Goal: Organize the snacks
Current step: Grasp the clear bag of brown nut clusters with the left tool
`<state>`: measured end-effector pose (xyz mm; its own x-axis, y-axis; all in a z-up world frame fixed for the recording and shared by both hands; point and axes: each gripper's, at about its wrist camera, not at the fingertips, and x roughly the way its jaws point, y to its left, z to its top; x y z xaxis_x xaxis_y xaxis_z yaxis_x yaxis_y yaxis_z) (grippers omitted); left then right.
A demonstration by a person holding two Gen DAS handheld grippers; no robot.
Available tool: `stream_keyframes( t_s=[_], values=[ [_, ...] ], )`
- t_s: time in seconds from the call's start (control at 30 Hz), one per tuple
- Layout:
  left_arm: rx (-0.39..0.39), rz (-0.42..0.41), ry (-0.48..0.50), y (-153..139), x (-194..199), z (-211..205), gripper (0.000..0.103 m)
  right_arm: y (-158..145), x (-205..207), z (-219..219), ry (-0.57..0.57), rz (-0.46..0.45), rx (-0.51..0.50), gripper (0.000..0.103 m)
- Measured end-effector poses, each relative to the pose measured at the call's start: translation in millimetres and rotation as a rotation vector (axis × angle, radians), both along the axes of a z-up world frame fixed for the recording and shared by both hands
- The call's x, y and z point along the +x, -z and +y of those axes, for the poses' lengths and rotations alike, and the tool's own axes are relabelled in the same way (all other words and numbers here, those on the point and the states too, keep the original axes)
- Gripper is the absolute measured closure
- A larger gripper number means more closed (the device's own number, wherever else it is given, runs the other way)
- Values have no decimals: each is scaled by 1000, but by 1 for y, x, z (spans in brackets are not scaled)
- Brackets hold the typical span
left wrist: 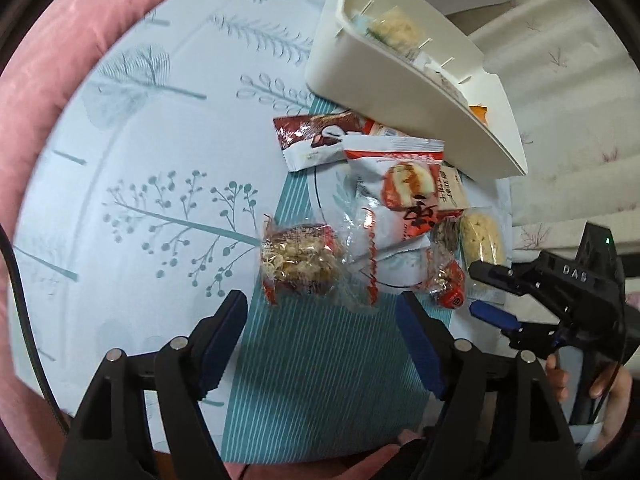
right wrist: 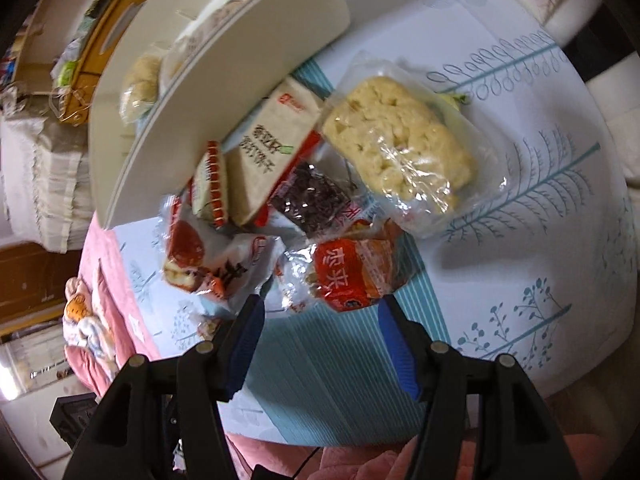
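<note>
Both grippers, left [left wrist: 320, 320] and right [right wrist: 320, 316], hover wide open, empty, over the snack pile [left wrist: 384, 216]; the white organizer [left wrist: 400, 92] holds a puffed-rice cake [left wrist: 400, 30].

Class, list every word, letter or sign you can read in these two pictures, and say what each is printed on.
"DAS": white letters on the black body of the right gripper.
"枣": large character on the white-and-red snack bag.
"恋来", seen sideways: on the red wrapper.
Beige packet: Chinese print, too blurred to read.
Brown-and-white wrapper: small print, unreadable.
</note>
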<state>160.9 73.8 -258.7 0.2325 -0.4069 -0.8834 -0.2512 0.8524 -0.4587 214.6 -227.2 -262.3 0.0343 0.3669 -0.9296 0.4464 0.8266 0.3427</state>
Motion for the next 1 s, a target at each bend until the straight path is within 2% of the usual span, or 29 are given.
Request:
stream_keyframes(
  t_s=[0.23, 0.37, 0.53, 0.7, 0.87, 1.0],
  values=[
    [-12, 33, -31, 25, 13, 9, 28, 11, 0, 9, 6, 20, -88, 42],
    [-19, 75, 0, 34, 23, 7, 29, 9, 5, 18, -22, 9, -166, 42],
    [-12, 102, 40, 41, 33, 0, 36, 20, 5, 21, 2, 67, -188, 42],
    [-17, 118, 77, 46, 39, -6, 38, 22, 9, 34, -21, 55, -223, 40],
    [-11, 110, 82, 46, 49, -10, 49, 23, 11, 47, -30, 47, -234, 39],
    [-6, 106, 73, 45, 54, -11, 51, 23, 11, 50, -58, 34, -245, 39]
  ],
)
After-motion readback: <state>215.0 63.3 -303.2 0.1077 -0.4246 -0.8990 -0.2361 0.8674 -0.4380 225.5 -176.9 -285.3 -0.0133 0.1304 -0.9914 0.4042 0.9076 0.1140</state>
